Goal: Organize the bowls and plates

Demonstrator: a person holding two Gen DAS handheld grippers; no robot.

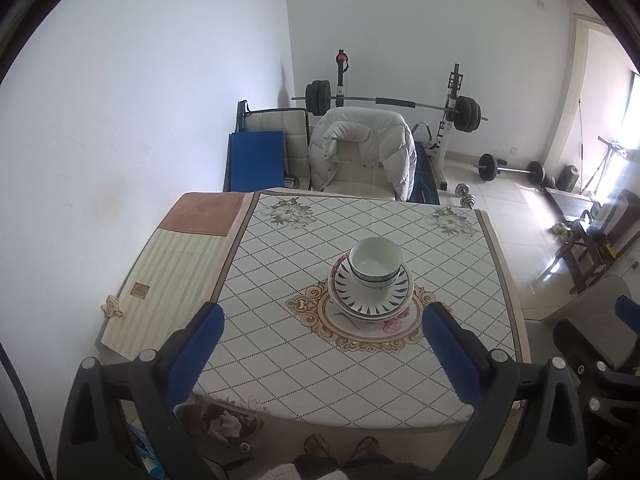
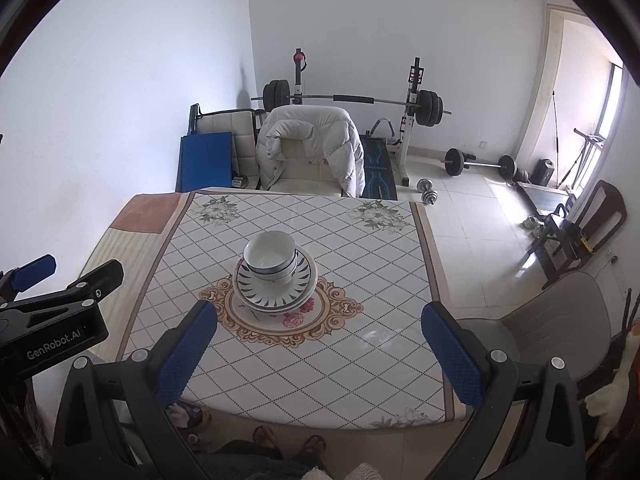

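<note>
A stack of nested white bowls [image 1: 375, 261] [image 2: 271, 257] rests on stacked plates with dark leaf marks [image 1: 370, 292] [image 2: 276, 284] at the middle of the table [image 1: 304, 360] [image 2: 320, 368], over the round gold ornament. My left gripper [image 1: 323, 320] hovers open above the near table edge, well short of the stack, nothing between its blue pads. My right gripper [image 2: 319, 318] is likewise open and empty, with the stack ahead of its left finger. The left gripper's body [image 2: 60, 312] shows at the left edge of the right wrist view.
A striped mat [image 1: 176, 276] covers the table's left side, with a crumpled scrap [image 1: 113, 306] at its edge. A chair draped with a white jacket [image 1: 364, 148] stands behind the table, weights beyond it. Another chair [image 2: 560, 312] stands right. The person's sandalled feet [image 1: 340, 446] show below.
</note>
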